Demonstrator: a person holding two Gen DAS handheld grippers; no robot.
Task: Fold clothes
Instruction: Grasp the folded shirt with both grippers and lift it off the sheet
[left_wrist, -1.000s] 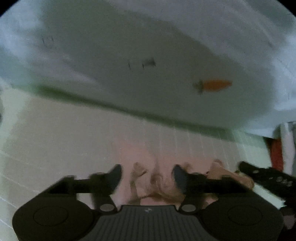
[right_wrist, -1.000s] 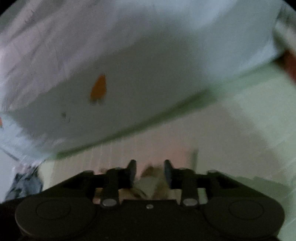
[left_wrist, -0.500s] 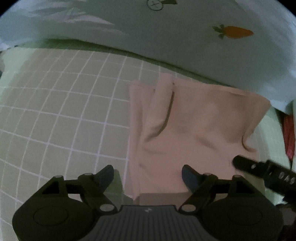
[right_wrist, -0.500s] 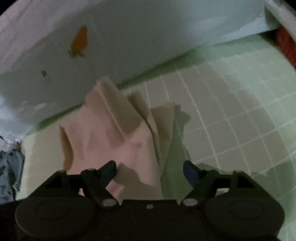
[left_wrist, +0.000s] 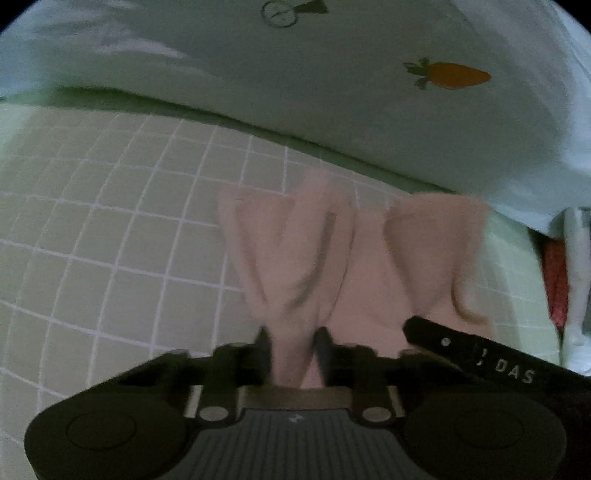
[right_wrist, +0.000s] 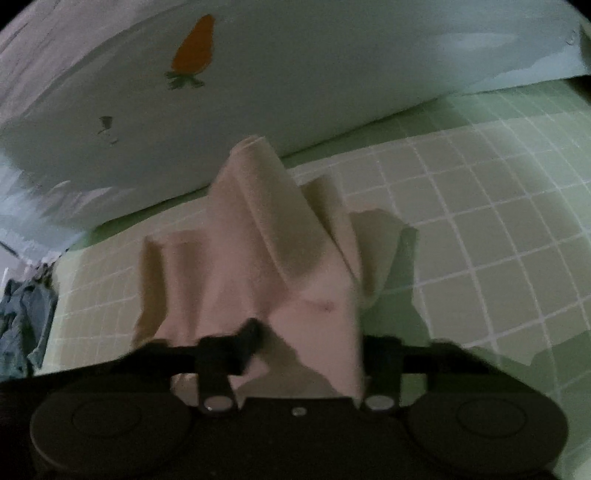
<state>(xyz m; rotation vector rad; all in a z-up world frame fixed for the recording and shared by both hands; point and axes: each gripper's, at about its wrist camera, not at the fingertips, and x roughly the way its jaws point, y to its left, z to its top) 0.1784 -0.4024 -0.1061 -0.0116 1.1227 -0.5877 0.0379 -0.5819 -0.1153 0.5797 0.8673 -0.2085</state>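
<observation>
A pink cloth (left_wrist: 369, 258) lies bunched on the green checked sheet (left_wrist: 110, 258). In the left wrist view my left gripper (left_wrist: 293, 347) is closing its jaws on the cloth's near edge, and a pinched fold rises between the pads. One of my right gripper's fingers (left_wrist: 443, 341) rests on the cloth's right side. In the right wrist view the pink cloth (right_wrist: 251, 258) tents up in ridges. My right gripper (right_wrist: 308, 343) is closing too, and a thick fold fills the gap between its fingers.
A pale quilt with a carrot print (left_wrist: 332, 92) lies along the far side of the cloth, also seen as the quilt (right_wrist: 295, 74). Red and white fabric (left_wrist: 556, 280) sits at the right edge. A blue garment (right_wrist: 22, 325) lies at the left.
Half a second ago both grippers stood wide open above the flatter cloth. Both have come down and closed on its near edge, and the cloth has bunched into ridges.
</observation>
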